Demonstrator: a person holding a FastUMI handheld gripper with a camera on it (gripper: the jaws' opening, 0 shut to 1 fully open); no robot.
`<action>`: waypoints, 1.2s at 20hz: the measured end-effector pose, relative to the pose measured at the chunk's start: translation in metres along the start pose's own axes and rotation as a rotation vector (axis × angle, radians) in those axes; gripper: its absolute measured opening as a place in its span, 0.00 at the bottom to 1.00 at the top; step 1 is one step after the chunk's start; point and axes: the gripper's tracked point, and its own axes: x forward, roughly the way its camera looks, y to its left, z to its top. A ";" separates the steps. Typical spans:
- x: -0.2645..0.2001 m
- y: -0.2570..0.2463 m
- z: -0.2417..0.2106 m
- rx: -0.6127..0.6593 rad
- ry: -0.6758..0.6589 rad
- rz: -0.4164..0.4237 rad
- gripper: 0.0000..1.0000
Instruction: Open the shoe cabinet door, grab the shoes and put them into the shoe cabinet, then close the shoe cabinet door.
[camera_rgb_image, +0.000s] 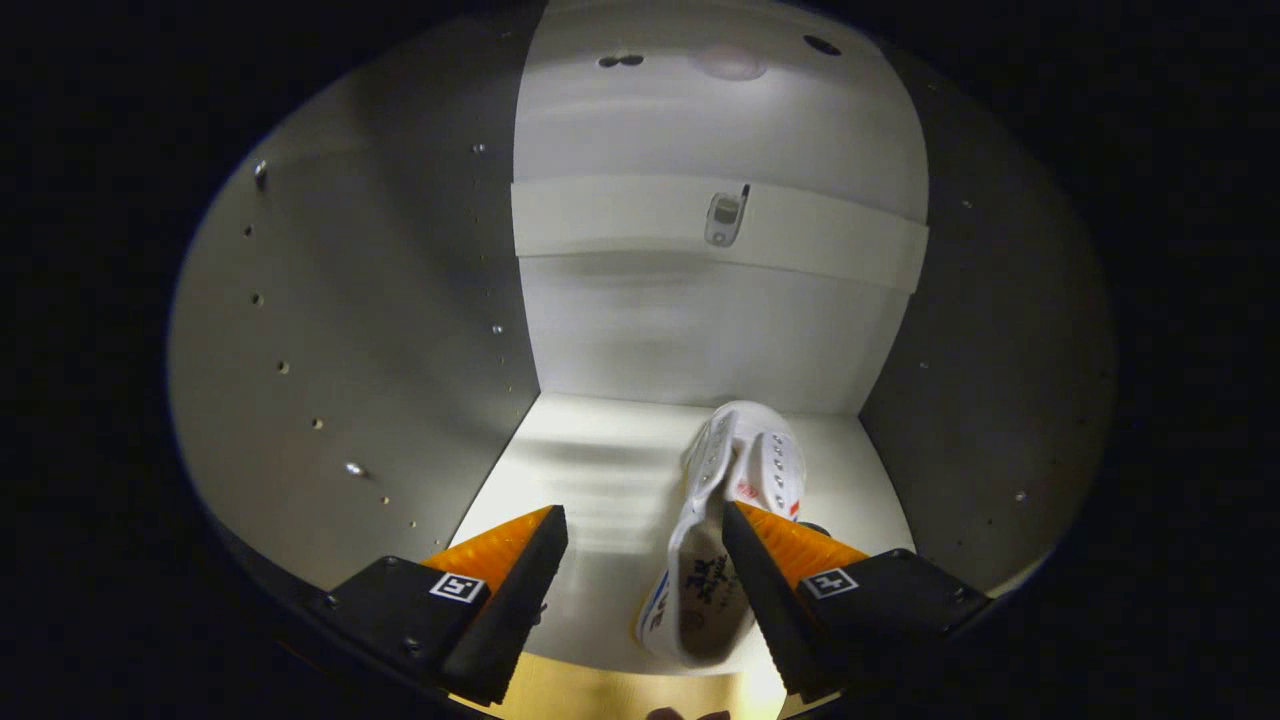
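One shoe (730, 500), one cabinet (350, 330)

The white shoe (735, 500) stood against the right finger (770, 590); the cabinet floor (590, 470) left of it was free.

The place was the inside of a household shoe cabinet (720, 330), a pale box with plain side walls dotted with rows of shelf-pin holes (283, 367). A white shoe (735, 480) lay on its floor, and a cross rail with a small metal fitting (725, 218) spanned the far wall.
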 end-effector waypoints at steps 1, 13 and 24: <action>-0.008 -0.002 0.005 0.009 -0.018 -0.001 0.98; -0.183 -0.002 0.042 0.023 -0.380 -0.007 0.98; -0.361 -0.012 -0.026 -0.034 -0.558 -0.082 0.98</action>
